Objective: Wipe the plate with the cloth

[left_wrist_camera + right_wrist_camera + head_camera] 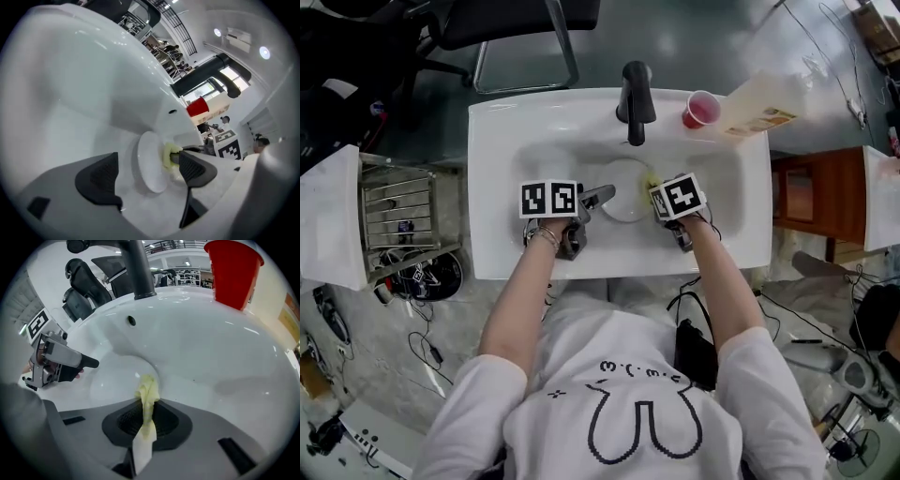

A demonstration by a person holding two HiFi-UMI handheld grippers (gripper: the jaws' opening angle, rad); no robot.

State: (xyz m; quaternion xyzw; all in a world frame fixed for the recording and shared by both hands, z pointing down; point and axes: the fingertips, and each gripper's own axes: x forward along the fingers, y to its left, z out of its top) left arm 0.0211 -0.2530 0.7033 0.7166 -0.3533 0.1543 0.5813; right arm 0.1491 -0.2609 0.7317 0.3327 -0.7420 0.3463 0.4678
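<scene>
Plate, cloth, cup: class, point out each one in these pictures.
plate [626, 194], head view, its bare middle.
cloth [147, 392], right gripper view, its bunched upper part.
cup [233, 268], right gripper view, its red side.

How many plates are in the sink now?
1: a white plate lies in the sink basin between the left hand-held gripper and the right hand-held gripper holding the yellow cloth. No other shows.

The head view looks straight down from high up onto the white sink [502, 141]. Both gripper views sit low and close inside it, facing each other across the plate [149, 161].
</scene>
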